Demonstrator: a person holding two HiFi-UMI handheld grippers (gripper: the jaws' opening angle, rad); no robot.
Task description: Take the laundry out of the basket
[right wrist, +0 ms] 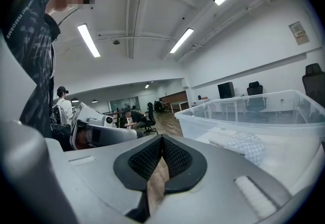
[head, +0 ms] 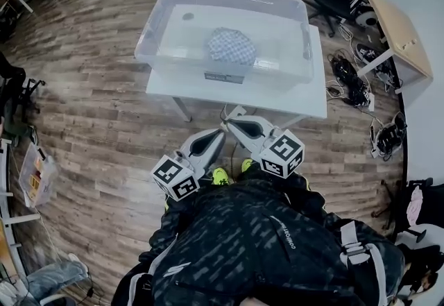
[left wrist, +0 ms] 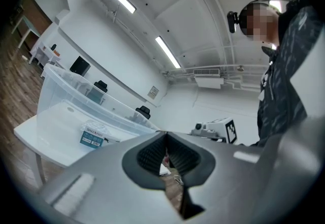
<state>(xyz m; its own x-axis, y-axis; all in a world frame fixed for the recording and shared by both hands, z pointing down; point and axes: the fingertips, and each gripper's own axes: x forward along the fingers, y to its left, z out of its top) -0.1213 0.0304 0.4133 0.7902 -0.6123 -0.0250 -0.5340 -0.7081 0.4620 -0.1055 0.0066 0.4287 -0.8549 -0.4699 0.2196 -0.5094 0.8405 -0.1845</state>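
L tongs (head: 220, 135), R tongs (head: 230, 119) closed, near basket (head: 158, 23)

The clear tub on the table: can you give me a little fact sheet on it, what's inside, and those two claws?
tub: clear plastic, on the white table
inside: one checked cloth, bunched, near the middle
left claw: shut, empty, in front of the table
right claw: shut, empty, in front of the table
task: not yet begun; cloth untouched
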